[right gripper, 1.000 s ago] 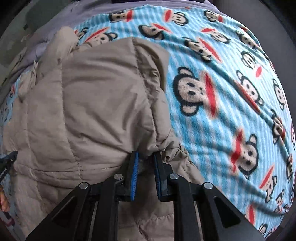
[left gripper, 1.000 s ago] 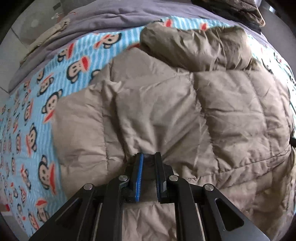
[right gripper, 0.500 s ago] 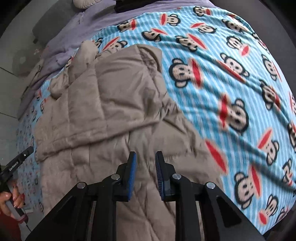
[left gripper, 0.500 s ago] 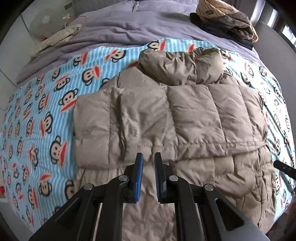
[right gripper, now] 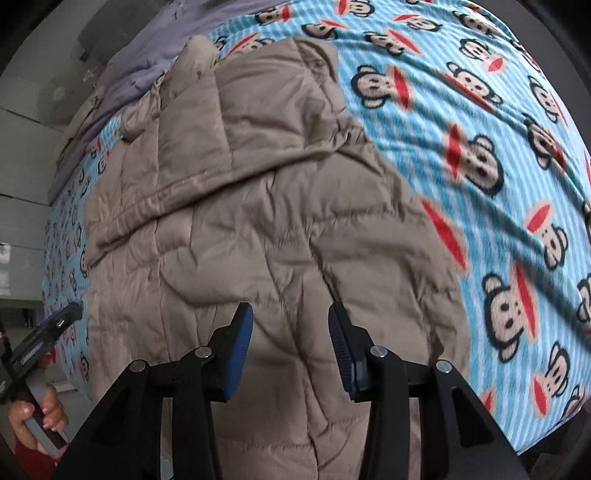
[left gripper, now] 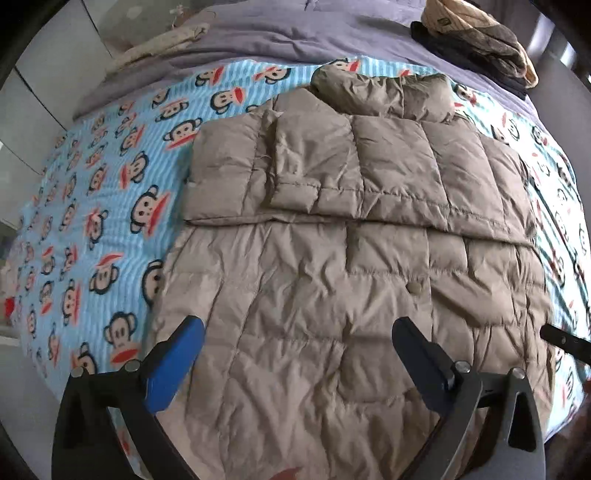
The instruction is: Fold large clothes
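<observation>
Left wrist: quilted coat (left gripper: 332, 295) on bed

You are working in a home bedroom: beyond your jaws a bed (left gripper: 369, 33) is spread with a light-blue striped fleece blanket (left gripper: 110, 206) printed with cartoon monkey faces, and a rumpled lavender duvet (left gripper: 280, 33) lies at its far end. A quilted tan puffer coat (left gripper: 332, 295) is laid out on the blanket under the jaws. Folded clothes (left gripper: 476, 40) are stacked far right of them, and pale floor tiles (left gripper: 40, 74) show to the left.
</observation>
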A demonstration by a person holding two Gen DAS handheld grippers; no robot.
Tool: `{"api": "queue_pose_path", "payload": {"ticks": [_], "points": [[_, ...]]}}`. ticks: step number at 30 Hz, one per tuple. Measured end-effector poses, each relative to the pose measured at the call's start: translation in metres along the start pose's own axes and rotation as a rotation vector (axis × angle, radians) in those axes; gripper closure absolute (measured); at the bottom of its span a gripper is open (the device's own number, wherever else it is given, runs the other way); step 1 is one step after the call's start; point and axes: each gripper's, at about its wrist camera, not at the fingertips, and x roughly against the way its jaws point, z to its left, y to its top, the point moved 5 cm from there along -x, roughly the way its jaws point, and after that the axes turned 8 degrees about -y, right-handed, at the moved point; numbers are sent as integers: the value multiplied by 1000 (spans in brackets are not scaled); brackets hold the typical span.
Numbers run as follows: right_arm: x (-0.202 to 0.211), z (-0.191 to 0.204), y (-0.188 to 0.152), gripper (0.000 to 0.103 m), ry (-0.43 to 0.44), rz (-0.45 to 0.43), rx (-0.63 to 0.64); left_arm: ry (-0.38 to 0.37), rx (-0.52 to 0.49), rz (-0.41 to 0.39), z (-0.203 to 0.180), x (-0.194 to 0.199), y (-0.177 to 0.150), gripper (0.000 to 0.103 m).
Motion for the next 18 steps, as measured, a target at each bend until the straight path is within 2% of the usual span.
{"api": "queue_pose_path", "payload": {"ticks": [2, 7, 9, 10, 18], "points": [[1, 3, -5, 55, 4, 1, 0, -1, 1, 6, 2, 2, -6, 1], [5, 16, -15, 44, 11, -18, -8, -11, 2, 13, 13, 6, -17, 1], [8, 23, -20, 30, 22, -43, -9, -26, 3, 16, 19, 7, -20, 1], [11, 24, -24, 17, 31, -56, -15, -22, 0, 15, 22, 9, -23, 1], [17, 51, -64, 14, 125, -80, -75, -17, -44, 7, 50, 19, -45, 1]]}}
